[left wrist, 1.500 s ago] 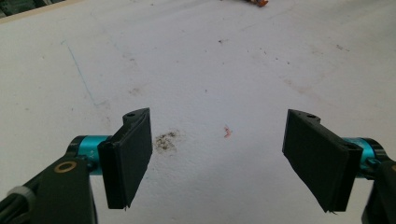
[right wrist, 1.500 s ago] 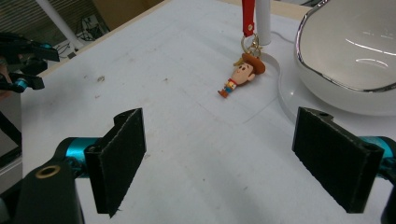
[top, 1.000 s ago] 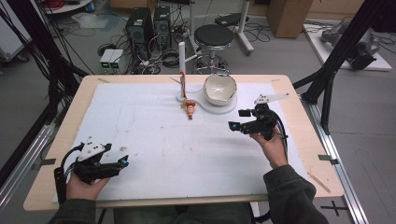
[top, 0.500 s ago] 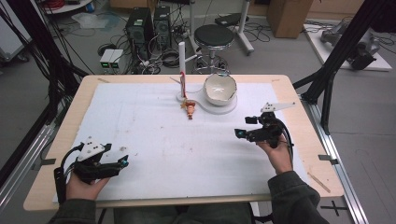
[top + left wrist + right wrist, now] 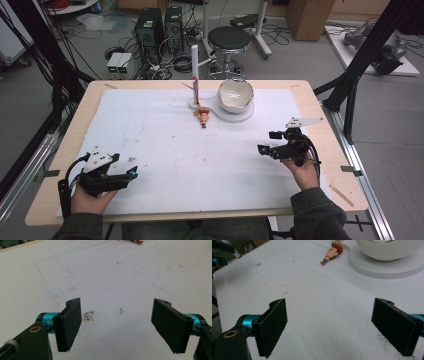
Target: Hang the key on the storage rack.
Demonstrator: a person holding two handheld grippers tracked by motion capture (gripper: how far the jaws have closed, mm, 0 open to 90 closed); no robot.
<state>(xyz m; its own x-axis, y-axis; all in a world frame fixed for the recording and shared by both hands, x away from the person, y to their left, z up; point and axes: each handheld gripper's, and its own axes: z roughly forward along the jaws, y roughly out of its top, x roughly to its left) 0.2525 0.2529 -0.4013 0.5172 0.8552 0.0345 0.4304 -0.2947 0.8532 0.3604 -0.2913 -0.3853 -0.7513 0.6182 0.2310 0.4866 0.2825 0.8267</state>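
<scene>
A small cowboy toy figure [image 5: 203, 117] lies on the white table cover just in front of a white upright post [image 5: 195, 70]. Beside it, a white bowl [image 5: 235, 94] rests on a round white base [image 5: 243, 114]. My right gripper [image 5: 266, 142] is open over the right side of the table, well short of the bowl. In the right gripper view, the right gripper [image 5: 332, 320] holds nothing, with the toy [image 5: 332, 252] and bowl [image 5: 387, 250] ahead. My left gripper [image 5: 131, 173] is open and empty near the front left. In the left gripper view, the left gripper [image 5: 118, 315] is over stained cover.
The white cover [image 5: 165, 150] spans most of the wooden table [image 5: 345, 195] and carries small stains [image 5: 88, 315]. Behind the table are a stool [image 5: 229, 37], computer towers [image 5: 150, 27] and cables on the floor. A black frame leg [image 5: 350, 85] stands at the right.
My right gripper has drawn back from beside the bowl toward the person and slightly outward. The left gripper has stayed put. The toy and bowl have not moved.
</scene>
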